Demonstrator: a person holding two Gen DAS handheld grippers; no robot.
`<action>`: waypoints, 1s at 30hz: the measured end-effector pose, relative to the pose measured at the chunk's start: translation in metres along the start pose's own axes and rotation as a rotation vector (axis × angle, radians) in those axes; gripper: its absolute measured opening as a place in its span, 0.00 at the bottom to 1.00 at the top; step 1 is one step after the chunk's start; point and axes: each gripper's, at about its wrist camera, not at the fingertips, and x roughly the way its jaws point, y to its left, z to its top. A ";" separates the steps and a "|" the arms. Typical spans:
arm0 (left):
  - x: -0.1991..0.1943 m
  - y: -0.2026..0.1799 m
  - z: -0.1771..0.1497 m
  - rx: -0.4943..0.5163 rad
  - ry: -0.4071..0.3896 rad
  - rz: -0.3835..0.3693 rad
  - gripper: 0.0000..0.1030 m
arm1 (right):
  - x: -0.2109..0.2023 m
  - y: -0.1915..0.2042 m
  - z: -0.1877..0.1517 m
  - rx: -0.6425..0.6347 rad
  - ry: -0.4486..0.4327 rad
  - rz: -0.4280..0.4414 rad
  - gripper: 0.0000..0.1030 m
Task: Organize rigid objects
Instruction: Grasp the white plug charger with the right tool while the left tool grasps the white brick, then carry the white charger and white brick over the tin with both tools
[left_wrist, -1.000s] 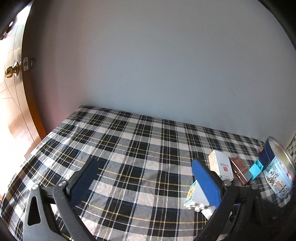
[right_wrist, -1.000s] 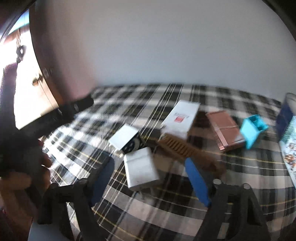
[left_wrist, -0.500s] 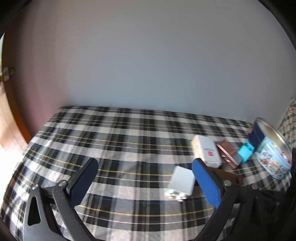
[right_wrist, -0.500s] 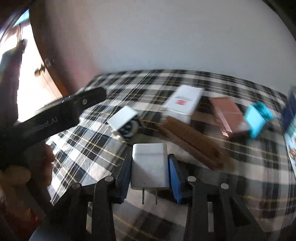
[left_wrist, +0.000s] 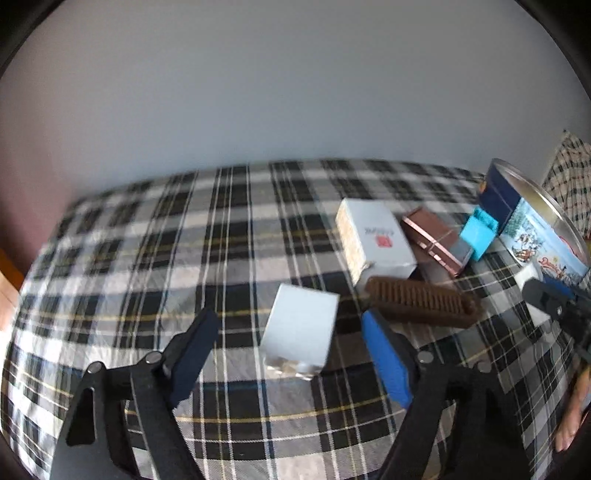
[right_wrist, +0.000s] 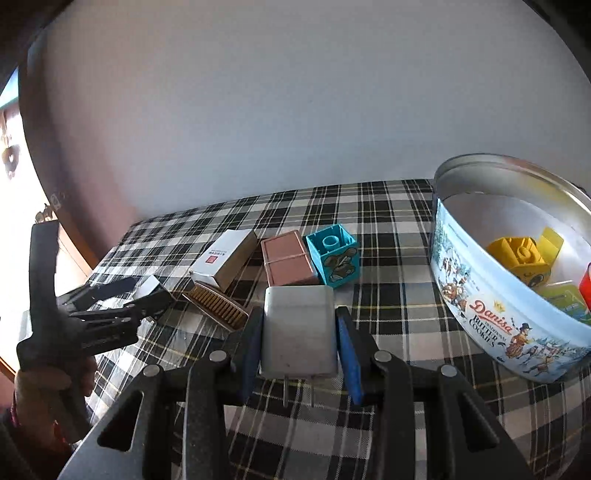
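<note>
Black, white and grey plaid cloth with thin yellow lines, spread flat over the whole work surface, running far back to a plain pale wall. Wooden door at far left, bright with daylight.

Right gripper closed on a white plug adapter, both blue pads pressed to its sides, prongs pointing toward the camera, raised above the cloth near the middle. Just right of it, a round cookie tin, lid off, with a yellow block and other coloured pieces inside.

Beyond the adapter, in a rough row on the cloth: teal block touching a flat copper-coloured case; further left a white carton with a red mark; nearer and partly under the carton, a brown comb.

Left gripper wide open, low over the cloth, with a white cube-shaped block lying between its fingers, neither pad clearly touching it. Same comb, carton, case, teal block and tin beyond and to the right in that view. Second patch of plaid fabric at far right, behind the tin.
</note>
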 end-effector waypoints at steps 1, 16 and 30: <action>0.004 0.005 0.000 -0.027 0.019 -0.007 0.65 | 0.001 -0.002 0.000 0.003 0.010 0.002 0.40; -0.016 0.022 -0.009 -0.140 -0.072 0.028 0.29 | 0.002 0.010 -0.008 -0.021 -0.041 -0.027 0.40; -0.051 -0.016 -0.014 -0.110 -0.310 0.165 0.29 | -0.023 0.013 0.004 -0.110 -0.213 -0.062 0.40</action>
